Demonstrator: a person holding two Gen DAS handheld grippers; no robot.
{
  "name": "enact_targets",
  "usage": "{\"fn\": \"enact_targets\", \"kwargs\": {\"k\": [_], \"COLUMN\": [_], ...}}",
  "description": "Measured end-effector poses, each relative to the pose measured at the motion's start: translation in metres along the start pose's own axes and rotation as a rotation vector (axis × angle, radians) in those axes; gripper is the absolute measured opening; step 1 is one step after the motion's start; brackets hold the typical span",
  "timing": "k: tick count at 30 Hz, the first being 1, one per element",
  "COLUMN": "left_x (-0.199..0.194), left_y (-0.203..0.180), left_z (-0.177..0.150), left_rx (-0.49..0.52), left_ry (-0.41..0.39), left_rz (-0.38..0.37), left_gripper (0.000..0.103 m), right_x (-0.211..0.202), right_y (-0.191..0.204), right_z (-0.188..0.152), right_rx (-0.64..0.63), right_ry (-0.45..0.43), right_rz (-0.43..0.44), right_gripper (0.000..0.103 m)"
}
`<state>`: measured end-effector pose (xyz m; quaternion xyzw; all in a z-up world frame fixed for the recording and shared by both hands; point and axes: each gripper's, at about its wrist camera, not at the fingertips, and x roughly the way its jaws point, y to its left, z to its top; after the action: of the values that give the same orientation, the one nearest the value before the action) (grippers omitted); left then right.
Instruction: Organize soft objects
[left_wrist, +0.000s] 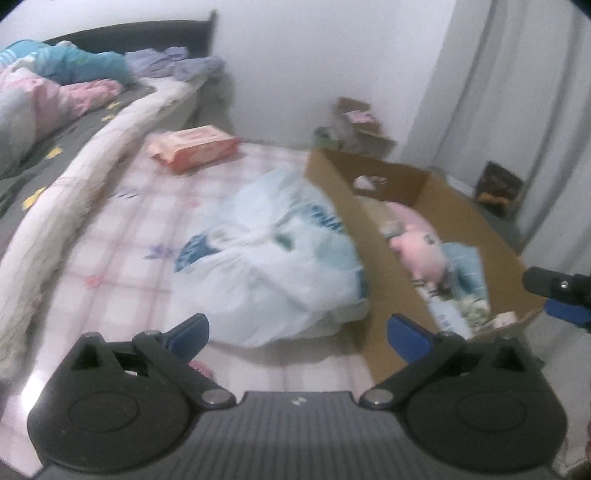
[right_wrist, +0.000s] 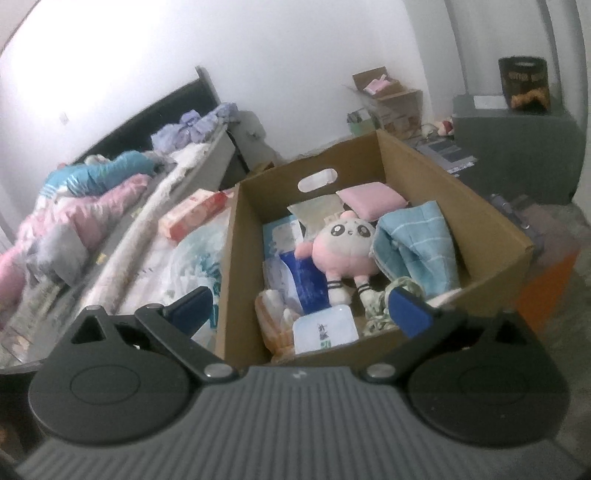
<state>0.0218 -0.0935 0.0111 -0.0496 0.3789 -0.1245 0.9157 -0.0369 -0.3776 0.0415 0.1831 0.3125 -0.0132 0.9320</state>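
Both the left tongs (left_wrist: 297, 330) and right tongs (right_wrist: 301, 308) stood fully open and empty. The cardboard box (right_wrist: 491, 225) already held a pink plush toy (right_wrist: 345, 245), a blue towel (right_wrist: 417, 247) and a pink cushion (right_wrist: 371, 201). Left outside, beside it on the checked bedding, lay a plastic bag (left_wrist: 273, 258) and an orange pack (left_wrist: 194, 146). Further bedclothes were too blurred to identify.

Open cardboard box (right_wrist: 491, 225) on the bed holds a pink plush toy (right_wrist: 345, 247) lying face-up at centre, a pink cushion (right_wrist: 371, 201) behind it, a crumpled blue towel (right_wrist: 421, 247) just beside.
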Motion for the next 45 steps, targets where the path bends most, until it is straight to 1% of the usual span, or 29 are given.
{"fn": "enact_targets", "kwargs": {"k": [2,7,10,12,15,17,20,22,24,26,28,29,32,34,40,45], "left_x": [-0.002,0.0,0.003,0.006,0.009,0.011,0.016,0.016,0.017,0.016,0.016,0.016,0.014,0.012,0.009,0.012], "left_y": [0.002,0.002,-0.001,-0.002,-0.002,-0.004,-0.005,-0.004,-0.004,-0.005,-0.008,-0.009,-0.012,-0.013,-0.017,-0.021], "left_z": [-0.006,-0.013,-0.016,-0.017,-0.019,-0.019,-0.017,-0.016,-0.015,-0.015,-0.014,-0.014,-0.014,-0.014,-0.012,-0.011], "left_rx": [0.009,0.026,0.03,0.028,0.01,0.011,0.016,0.009,-0.001,-0.007,-0.011,-0.012,-0.006,-0.001,0.021,0.035], "left_ry": [0.006,-0.001,-0.001,0.02,0.043,0.058,0.107,0.125,0.133,0.146,0.165,0.172,0.193,0.199,0.192,0.196], "left_rz": [0.031,0.075,0.11,0.121,0.117,0.128,0.129,0.117,0.111,0.115,0.126,0.13,0.129,0.124,0.128,0.138], "left_gripper": [0.103,0.103,0.103,0.103,0.103,0.103,0.102,0.102,0.102,0.102,0.102,0.102,0.102,0.102,0.102,0.101], "right_x": [0.001,0.001,-0.002,-0.004,-0.01,-0.01,-0.008,-0.008,-0.008,-0.004,0.005,0.01,0.022,0.028,0.032,0.037], "right_y": [0.006,0.016,0.02,0.021,0.019,0.019,0.019,0.017,0.012,0.007,0.005,0.006,0.016,0.024,0.04,0.039], "right_z": [-0.003,-0.012,-0.015,-0.016,-0.019,-0.019,-0.016,-0.015,-0.017,-0.018,-0.021,-0.022,-0.029,-0.032,-0.04,-0.043], "right_rx": [-0.021,-0.057,-0.068,-0.085,-0.106,-0.127,-0.145,-0.141,-0.13,-0.083,-0.057,-0.058,-0.096,-0.121,-0.15,-0.165], "right_ry": [0.012,0.022,0.012,-0.009,-0.049,-0.052,-0.038,-0.021,0.005,0.048,0.114,0.141,0.205,0.229,0.26,0.276], "right_rz": [-0.031,-0.116,-0.21,-0.263,-0.313,-0.344,-0.369,-0.338,-0.232,-0.116,-0.037,-0.014,0.025,0.043,0.061,0.042], "right_gripper": [0.102,0.102,0.102,0.102,0.102,0.102,0.102,0.102,0.102,0.102,0.102,0.102,0.102,0.102,0.102,0.102]}}
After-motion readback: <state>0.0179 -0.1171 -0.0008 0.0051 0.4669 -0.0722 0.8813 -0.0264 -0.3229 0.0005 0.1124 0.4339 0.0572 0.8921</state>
